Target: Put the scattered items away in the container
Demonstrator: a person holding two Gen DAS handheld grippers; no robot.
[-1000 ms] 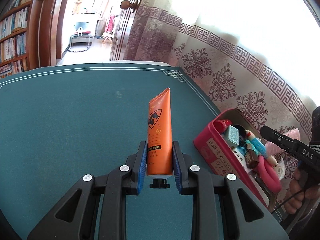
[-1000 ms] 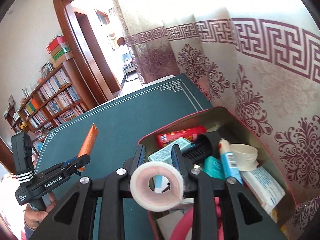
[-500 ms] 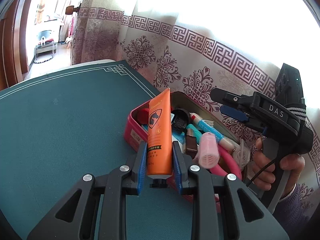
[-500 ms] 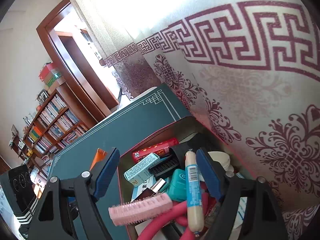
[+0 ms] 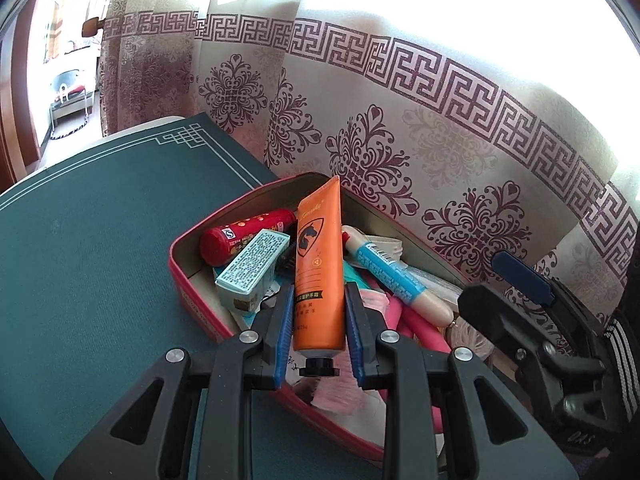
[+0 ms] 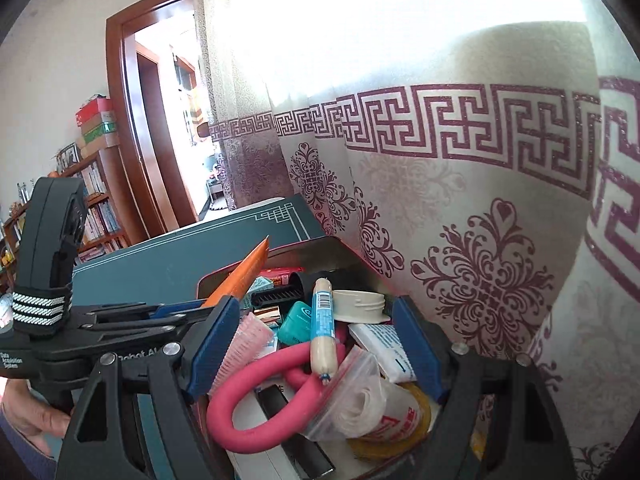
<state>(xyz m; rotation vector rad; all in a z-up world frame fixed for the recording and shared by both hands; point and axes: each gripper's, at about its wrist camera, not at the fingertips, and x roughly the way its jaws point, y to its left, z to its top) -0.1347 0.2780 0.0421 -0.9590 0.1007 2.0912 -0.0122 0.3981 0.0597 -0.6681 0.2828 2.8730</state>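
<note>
My left gripper (image 5: 318,332) is shut on an orange tube (image 5: 318,264), cap toward the camera, held over the red tin container (image 5: 188,284) on the green table. The tin is full: a red tube (image 5: 244,234), a pale blue box (image 5: 254,266), a sausage-shaped stick (image 5: 394,278). My right gripper (image 6: 312,344) is open and empty, its jaws wide apart above the tin's contents: a pink foam curler (image 6: 256,392), a pink brush (image 6: 244,344), a teal box (image 6: 296,322), a bagged roll (image 6: 360,404). The orange tube (image 6: 244,274) shows at the left.
A patterned curtain (image 5: 400,128) hangs right behind the tin. The green table mat (image 5: 88,240) stretches left of the tin. A doorway and bookshelves (image 6: 96,208) lie beyond the table. The right gripper's body (image 5: 532,324) sits right of the tin.
My left gripper carried the orange tube from the table to over the tin. My right gripper let go of the tape roll, opened wide and rose over the tin.
</note>
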